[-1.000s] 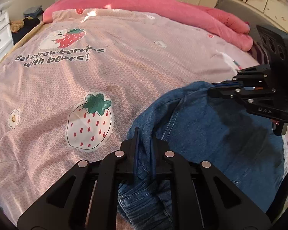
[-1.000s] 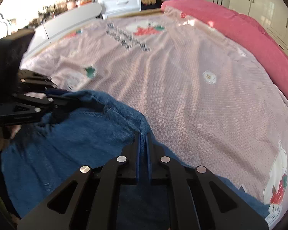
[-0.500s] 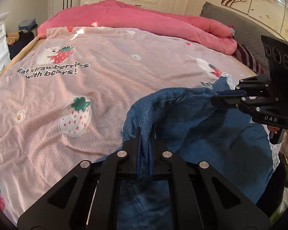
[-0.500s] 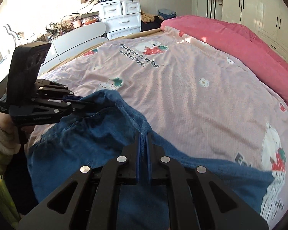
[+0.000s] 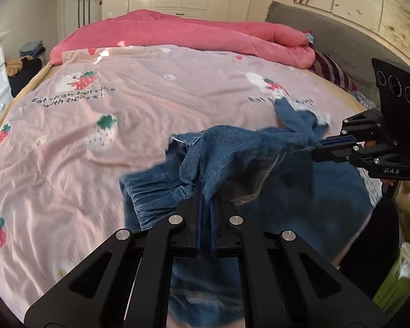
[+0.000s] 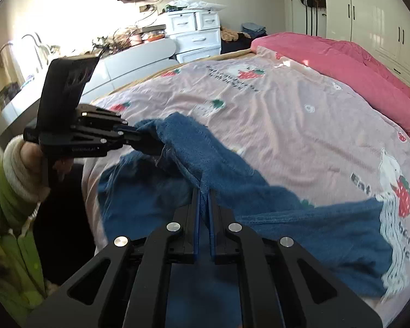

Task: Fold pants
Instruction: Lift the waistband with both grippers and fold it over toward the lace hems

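Observation:
Blue denim pants (image 5: 232,155) hang between my two grippers above a pink strawberry-print bed sheet (image 5: 95,114). My left gripper (image 5: 205,188) is shut on the top edge of the pants; it also shows in the right wrist view (image 6: 135,136). My right gripper (image 6: 203,191) is shut on the same edge further along; it shows in the left wrist view (image 5: 318,143). The pants (image 6: 300,218) trail down onto the sheet (image 6: 300,114), with a frayed white hem at the right.
A pink quilt (image 5: 191,32) lies bunched along the far side of the bed. A grey headboard (image 5: 328,35) is at the right. White drawers (image 6: 194,32) and a cluttered desk stand past the bed's foot. The person's green sleeve (image 6: 2,199) is at left.
Both grippers have risen and pulled back, lifting the top edge of the pants off the bed. More of the sheet and room is in view, and the fabric bunches between them.

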`<act>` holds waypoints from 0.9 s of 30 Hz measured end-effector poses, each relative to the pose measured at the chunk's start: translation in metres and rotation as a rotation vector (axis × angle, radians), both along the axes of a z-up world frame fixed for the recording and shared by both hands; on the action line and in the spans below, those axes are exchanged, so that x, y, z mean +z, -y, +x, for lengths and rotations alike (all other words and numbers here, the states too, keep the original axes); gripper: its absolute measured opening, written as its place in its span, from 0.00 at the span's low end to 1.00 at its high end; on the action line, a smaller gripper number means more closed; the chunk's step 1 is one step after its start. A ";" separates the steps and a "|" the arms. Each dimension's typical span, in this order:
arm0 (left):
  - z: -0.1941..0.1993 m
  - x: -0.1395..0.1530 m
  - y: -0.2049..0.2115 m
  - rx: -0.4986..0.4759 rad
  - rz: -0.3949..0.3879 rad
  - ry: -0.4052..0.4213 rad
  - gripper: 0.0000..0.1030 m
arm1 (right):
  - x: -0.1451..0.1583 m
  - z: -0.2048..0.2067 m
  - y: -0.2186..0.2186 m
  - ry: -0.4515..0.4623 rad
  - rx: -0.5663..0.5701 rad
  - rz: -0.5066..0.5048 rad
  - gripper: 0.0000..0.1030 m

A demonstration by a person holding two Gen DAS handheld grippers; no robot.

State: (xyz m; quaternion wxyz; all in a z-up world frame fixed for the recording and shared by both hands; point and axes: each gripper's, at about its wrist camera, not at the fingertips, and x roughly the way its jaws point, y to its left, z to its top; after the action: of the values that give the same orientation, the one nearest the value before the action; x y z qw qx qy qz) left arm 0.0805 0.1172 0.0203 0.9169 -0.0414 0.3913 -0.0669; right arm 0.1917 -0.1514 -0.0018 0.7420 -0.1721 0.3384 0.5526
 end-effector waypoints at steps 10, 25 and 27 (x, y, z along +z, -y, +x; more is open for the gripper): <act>-0.052 -0.009 0.015 0.000 0.037 -0.007 0.00 | -0.021 -0.045 0.016 -0.054 0.010 0.009 0.05; -0.083 -0.027 0.023 -0.022 0.102 -0.041 0.04 | -0.073 -0.076 0.009 -0.132 0.013 -0.081 0.09; -0.086 -0.026 0.022 -0.024 0.089 -0.041 0.04 | -0.073 -0.075 0.011 -0.144 0.007 -0.069 0.11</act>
State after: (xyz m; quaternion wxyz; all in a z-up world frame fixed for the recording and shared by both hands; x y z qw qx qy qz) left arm -0.0052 0.0950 -0.0052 0.9087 0.0025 0.4131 -0.0594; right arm 0.1163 -0.1622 -0.0744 0.7072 -0.1586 0.4092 0.5543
